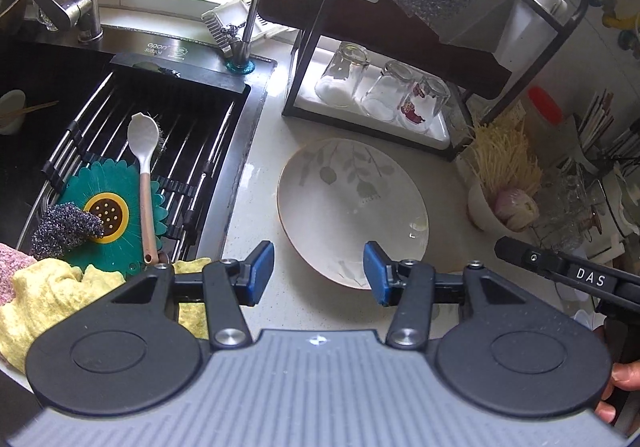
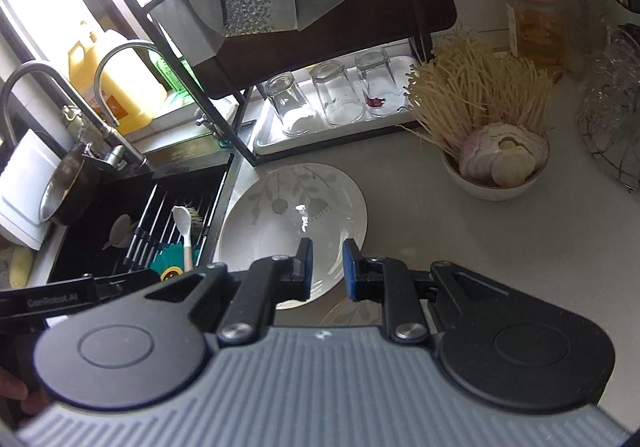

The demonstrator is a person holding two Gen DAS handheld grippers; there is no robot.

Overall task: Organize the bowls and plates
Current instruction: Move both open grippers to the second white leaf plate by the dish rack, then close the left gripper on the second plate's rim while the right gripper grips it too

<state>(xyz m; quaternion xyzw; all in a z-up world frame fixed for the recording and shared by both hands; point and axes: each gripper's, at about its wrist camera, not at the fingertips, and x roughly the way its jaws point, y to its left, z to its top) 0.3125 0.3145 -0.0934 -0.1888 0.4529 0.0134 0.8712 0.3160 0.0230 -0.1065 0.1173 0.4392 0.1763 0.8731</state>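
Left claw (image 1: 319, 273) (agape) above leaf-patterned white plate (image 1: 352, 211)

Sunlit white counter (image 1: 260, 183) beside sink (image 1: 48, 59)

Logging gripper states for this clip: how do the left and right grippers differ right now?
The left gripper has its jaws spread wide; the right gripper has its jaws set narrower. The left hovers at the plate's near rim, the right above its near part. Both are open, empty and aimed at that plate.
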